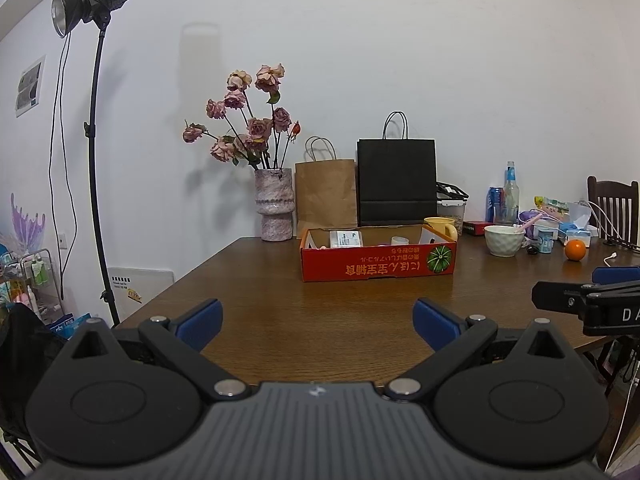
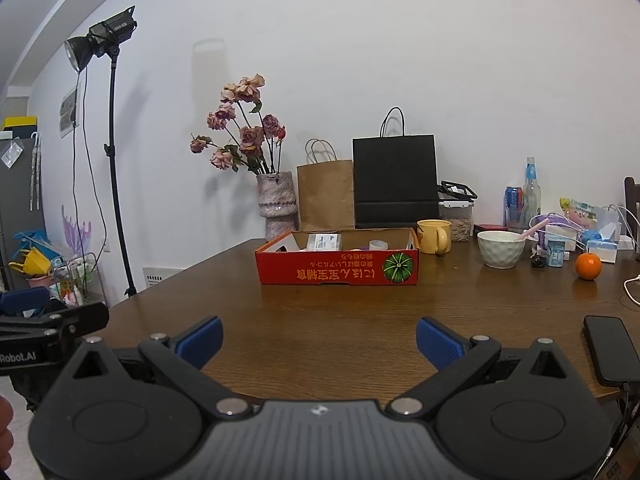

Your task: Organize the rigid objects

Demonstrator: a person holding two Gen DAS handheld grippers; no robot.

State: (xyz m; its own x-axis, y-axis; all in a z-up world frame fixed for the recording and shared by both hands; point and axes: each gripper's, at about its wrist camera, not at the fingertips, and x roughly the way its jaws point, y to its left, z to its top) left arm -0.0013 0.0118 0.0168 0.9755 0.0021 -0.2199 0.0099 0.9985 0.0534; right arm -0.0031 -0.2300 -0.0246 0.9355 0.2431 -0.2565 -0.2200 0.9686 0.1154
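Note:
A red cardboard box [image 1: 378, 261] [image 2: 338, 269] stands on the brown wooden table [image 1: 320, 320] [image 2: 320, 312], holding a white packet [image 1: 346, 238] [image 2: 325, 242] and a small white cup [image 1: 399, 241] [image 2: 378, 245]. A yellow mug [image 1: 442, 227] [image 2: 434, 236], a white bowl [image 1: 505, 241] [image 2: 501, 249] and an orange [image 1: 575, 249] [image 2: 588, 266] sit to its right. My left gripper [image 1: 318, 326] is open and empty over the near table edge. My right gripper [image 2: 319, 338] is open and empty, level with it. Each gripper shows at the edge of the other's view.
A vase of dried roses [image 1: 275, 208] [image 2: 278, 204], a brown paper bag [image 1: 326, 194] and a black paper bag [image 1: 396, 180] stand at the back by the wall. Bottles, cans and packets crowd the right end. A black phone [image 2: 610, 350] lies near right. A light stand [image 1: 96, 160] stands left.

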